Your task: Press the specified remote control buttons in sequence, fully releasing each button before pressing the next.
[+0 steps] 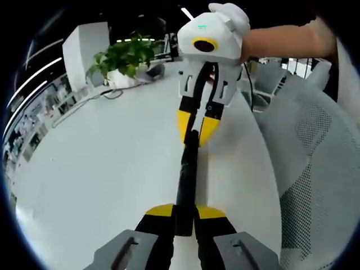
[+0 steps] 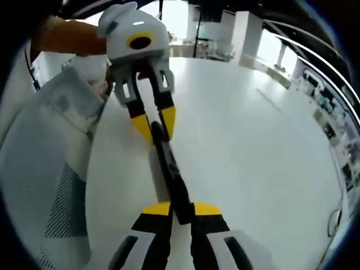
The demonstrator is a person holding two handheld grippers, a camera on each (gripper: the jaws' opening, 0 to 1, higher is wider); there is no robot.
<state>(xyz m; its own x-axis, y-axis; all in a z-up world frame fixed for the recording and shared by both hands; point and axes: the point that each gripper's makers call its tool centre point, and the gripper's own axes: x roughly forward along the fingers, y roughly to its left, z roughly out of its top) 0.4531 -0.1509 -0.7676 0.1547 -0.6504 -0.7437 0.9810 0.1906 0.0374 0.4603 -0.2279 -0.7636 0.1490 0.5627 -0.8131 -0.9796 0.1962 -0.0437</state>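
Black, slim remote (image 1: 187, 185) bridges both claws above the white table (image 1: 101, 169): left claw (image 1: 184, 216) pinches one end, right claw (image 1: 197, 128) (yellow-tipped) pinches the other. A potted plant (image 1: 125, 62) stands far off.

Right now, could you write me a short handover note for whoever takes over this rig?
Left gripper: shut on one end of the black remote control.
Right gripper: shut on the other end, so the remote is held between the two, above the white table.
Beside the table: a white mesh chair. At its far end: a potted plant.
Done: remote picked up. No button press is visible.
Left: probably free one gripper and press the buttons in sequence, releasing fully each time.
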